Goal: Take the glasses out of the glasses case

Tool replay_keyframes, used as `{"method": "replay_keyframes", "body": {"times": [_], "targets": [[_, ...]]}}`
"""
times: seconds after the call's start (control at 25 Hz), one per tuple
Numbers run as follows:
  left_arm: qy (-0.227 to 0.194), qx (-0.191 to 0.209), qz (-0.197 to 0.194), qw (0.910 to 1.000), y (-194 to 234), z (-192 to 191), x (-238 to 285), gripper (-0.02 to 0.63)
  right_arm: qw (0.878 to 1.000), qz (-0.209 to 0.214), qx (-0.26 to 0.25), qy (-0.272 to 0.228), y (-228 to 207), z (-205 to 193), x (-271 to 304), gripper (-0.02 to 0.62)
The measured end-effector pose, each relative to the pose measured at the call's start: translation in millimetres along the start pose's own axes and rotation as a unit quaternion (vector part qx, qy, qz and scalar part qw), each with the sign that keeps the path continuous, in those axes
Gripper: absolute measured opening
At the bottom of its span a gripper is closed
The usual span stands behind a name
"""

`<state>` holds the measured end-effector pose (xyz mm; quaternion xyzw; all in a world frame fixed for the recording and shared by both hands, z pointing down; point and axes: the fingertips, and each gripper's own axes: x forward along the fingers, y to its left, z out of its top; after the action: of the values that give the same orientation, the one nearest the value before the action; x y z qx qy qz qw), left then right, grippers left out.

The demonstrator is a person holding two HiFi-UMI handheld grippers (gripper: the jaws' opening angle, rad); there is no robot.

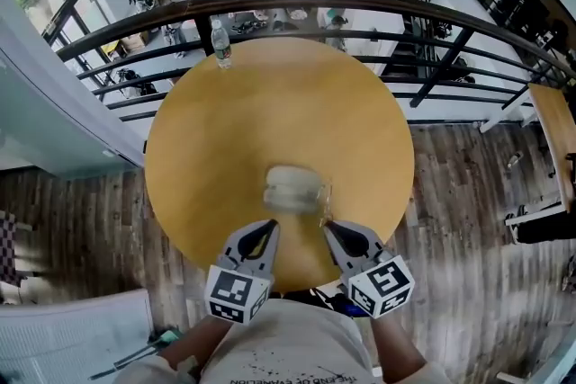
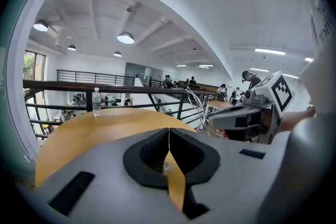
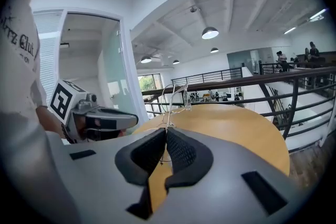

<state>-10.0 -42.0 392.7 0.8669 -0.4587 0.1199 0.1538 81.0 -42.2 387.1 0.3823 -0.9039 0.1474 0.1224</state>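
Note:
A pale glasses case (image 1: 290, 186) lies on the round wooden table (image 1: 225, 130), near its front edge. Thin wire-framed glasses (image 3: 177, 96) stand up from my right gripper (image 3: 166, 131), which is shut on one thin temple arm. In the head view the glasses (image 1: 324, 196) show faintly just right of the case, above the right gripper (image 1: 328, 227). My left gripper (image 1: 268, 225) hovers just in front of the case, and its jaws (image 2: 169, 131) are pressed together with nothing between them. The left gripper view shows the glasses (image 2: 196, 106) lifted above the table edge.
A plastic water bottle (image 1: 220, 45) stands at the far edge of the table, next to a dark metal railing (image 1: 378, 4). Beyond the railing is a drop to a lower floor. Wooden flooring (image 1: 468, 184) surrounds the table.

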Motion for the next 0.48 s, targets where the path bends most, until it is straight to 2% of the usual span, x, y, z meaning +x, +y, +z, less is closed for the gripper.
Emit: {"method": "replay_keyframes", "body": {"times": [0.28, 0.48], "targets": [[-0.007, 0.003, 0.005, 1.0000, -4, 5, -6, 0.025, 0.999, 0.020, 0.020, -0.032, 17, 14, -1, 0.032], [-0.013, 0.002, 0.008, 0.9999, -5, 7, -6, 0.025, 0.999, 0.022, 0.022, -0.036, 21, 11, -2, 0.032]]}}
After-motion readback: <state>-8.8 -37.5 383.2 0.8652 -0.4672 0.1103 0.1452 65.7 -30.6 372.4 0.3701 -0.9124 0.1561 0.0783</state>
